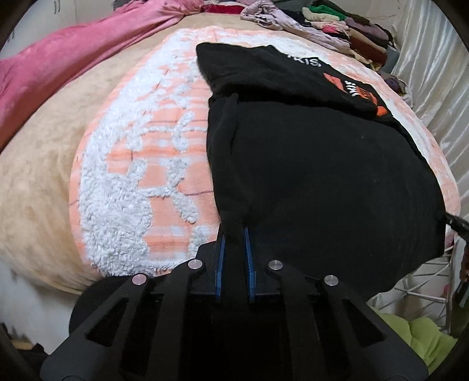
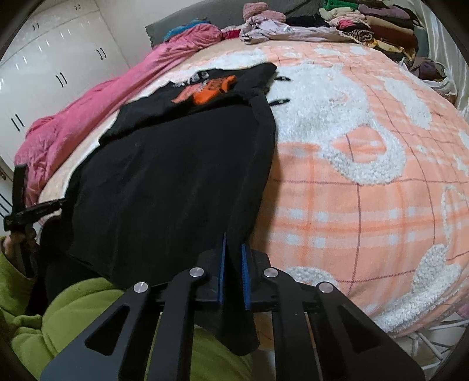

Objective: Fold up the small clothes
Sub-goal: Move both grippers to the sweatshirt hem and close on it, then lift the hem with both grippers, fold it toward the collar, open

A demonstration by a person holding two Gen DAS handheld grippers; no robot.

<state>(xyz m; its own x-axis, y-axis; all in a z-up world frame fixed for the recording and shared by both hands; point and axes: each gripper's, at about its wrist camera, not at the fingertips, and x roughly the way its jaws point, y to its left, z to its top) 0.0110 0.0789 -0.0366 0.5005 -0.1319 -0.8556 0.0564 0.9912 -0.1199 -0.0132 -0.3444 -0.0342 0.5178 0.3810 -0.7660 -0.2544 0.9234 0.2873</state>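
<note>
Two grippers clamp near hem of one black garment [image 1: 316,164], spread flat on orange-and-white blanket [image 1: 140,164], frame centre. Pink quilt [image 1: 67,70] upper left. Left gripper [image 1: 234,234] jaws narrow, pinching hem's left corner. Right gripper [image 2: 233,243] jaws narrow, pinching right corner. Clothes pile [image 2: 375,23] upper right.

Both grippers: black linkage arms, silver round pins, blue finger pads [image 1: 220,252]; person's lime-green fleece sleeve [image 2: 76,304].
</note>
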